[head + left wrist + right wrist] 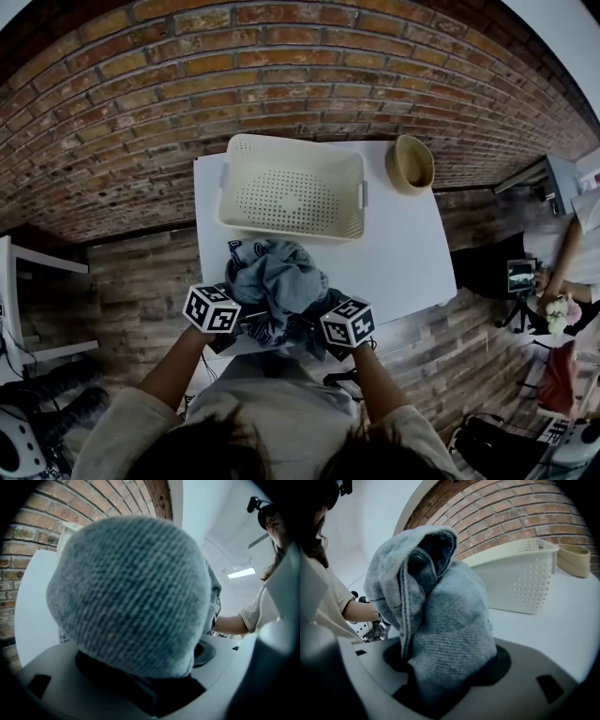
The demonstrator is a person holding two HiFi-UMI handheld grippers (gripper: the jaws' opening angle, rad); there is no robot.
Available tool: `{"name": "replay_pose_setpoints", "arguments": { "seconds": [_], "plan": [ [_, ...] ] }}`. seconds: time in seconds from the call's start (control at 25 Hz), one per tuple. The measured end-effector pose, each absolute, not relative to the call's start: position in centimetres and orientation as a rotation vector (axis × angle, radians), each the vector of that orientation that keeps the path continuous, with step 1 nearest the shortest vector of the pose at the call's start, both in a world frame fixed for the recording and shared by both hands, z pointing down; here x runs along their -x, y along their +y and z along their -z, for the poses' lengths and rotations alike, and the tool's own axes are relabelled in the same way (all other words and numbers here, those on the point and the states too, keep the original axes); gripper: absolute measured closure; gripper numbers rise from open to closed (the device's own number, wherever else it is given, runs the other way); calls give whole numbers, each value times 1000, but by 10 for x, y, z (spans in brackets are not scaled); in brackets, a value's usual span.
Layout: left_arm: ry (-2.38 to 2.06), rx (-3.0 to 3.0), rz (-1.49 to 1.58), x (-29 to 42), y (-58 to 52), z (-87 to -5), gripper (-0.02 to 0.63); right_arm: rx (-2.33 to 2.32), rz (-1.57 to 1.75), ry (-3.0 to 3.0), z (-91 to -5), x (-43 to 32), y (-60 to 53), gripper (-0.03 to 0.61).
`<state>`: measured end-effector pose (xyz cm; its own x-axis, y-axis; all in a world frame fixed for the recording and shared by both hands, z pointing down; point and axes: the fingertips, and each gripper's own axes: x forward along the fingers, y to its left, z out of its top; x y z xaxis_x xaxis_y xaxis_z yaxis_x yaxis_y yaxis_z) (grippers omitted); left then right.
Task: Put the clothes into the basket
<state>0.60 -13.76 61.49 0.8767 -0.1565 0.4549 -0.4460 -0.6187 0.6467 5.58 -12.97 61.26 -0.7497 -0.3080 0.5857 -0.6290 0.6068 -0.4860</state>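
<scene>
Basket (281,202) on table (403,253) behind clothes (277,281); bowl (410,167) rt of basket.

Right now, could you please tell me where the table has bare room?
The widest bare patch is the table's right side, between the basket, the bowl and the near edge. A narrow strip runs left of the basket. The near middle is crowded by the clothes.

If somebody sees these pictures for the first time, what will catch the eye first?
First comes the crumpled grey-blue garment, bunched over the near edge of the white table. The left gripper and the right gripper each have their jaws closed on it, one from each side. Next comes the empty cream perforated basket at the table's far side, in front of the brick wall.
</scene>
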Motion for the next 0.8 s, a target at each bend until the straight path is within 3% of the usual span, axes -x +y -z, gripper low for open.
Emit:
{"name": "replay_pose_setpoints", "arguments": {
  "seconds": [0.8],
  "plan": [
    [-630,-2597,-265,-11,-131,-461,236,-829,-367,-2561,-458,-62,-127,278]
  ]
}}
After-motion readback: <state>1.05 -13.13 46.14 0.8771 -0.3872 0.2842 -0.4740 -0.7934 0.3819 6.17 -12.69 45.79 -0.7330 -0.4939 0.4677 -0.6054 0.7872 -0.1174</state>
